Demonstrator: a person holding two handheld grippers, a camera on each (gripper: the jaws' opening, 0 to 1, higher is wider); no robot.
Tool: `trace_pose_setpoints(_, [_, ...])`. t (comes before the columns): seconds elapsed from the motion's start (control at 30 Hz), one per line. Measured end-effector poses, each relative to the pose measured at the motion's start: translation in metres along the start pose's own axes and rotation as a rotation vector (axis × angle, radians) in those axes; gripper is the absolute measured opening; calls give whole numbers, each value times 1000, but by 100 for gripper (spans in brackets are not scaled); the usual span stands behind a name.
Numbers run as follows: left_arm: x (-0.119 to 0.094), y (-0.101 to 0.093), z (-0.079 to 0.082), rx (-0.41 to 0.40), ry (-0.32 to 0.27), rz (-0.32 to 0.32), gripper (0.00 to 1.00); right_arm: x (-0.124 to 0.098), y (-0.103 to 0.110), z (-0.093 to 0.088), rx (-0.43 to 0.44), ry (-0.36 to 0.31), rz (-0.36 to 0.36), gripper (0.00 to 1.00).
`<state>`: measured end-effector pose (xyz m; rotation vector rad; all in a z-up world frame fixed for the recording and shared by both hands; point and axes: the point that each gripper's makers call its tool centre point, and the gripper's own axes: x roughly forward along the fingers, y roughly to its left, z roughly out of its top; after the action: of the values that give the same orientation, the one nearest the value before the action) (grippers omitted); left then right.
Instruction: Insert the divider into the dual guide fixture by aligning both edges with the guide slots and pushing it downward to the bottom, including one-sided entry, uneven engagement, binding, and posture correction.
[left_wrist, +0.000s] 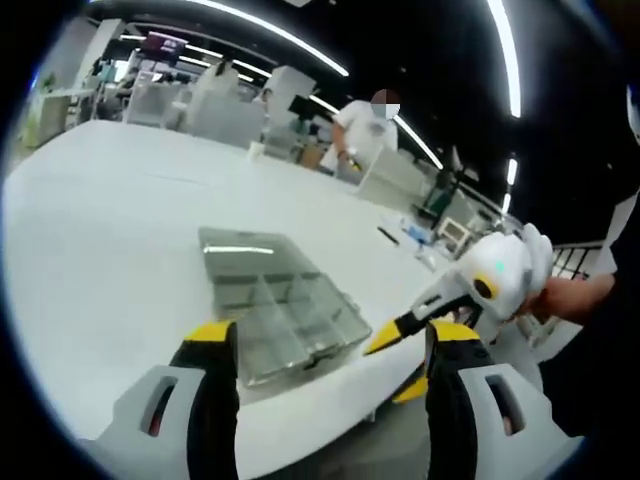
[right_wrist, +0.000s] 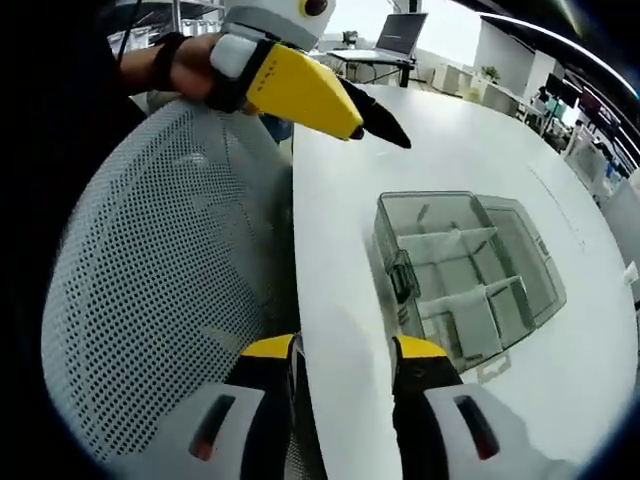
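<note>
A clear plastic box (left_wrist: 282, 305) with translucent dividers standing in its compartments lies on the white table (left_wrist: 110, 230), just beyond my left gripper (left_wrist: 330, 345). That gripper is open with nothing between its yellow-tipped jaws. From the right comes my right gripper (left_wrist: 408, 350), held by a hand, close to the box's near corner. In the right gripper view the same box (right_wrist: 465, 270) lies ahead and to the right, its dividers (right_wrist: 450, 245) upright inside. My right gripper (right_wrist: 345, 360) is open over the table edge, holding nothing. The left gripper (right_wrist: 375, 120) hovers at the top.
A white mesh chair back (right_wrist: 150, 290) stands against the table edge on the left of the right gripper view. A laptop (right_wrist: 405, 30) sits at the far end of the table (right_wrist: 480, 150). A person in white (left_wrist: 365, 125) stands beyond the table among other desks.
</note>
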<state>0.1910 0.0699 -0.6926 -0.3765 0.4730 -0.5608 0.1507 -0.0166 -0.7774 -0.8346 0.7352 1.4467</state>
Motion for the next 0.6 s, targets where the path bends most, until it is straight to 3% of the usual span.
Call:
trace_pose_setpoints(0.27, [1, -2, 3, -43, -32, -13, 74, 11, 8, -10, -93, 58, 48, 38])
trace_pose_setpoints(0.6, [-1, -1, -1, -9, -3, -5, 74, 26, 15, -19, -218, 117, 75, 40])
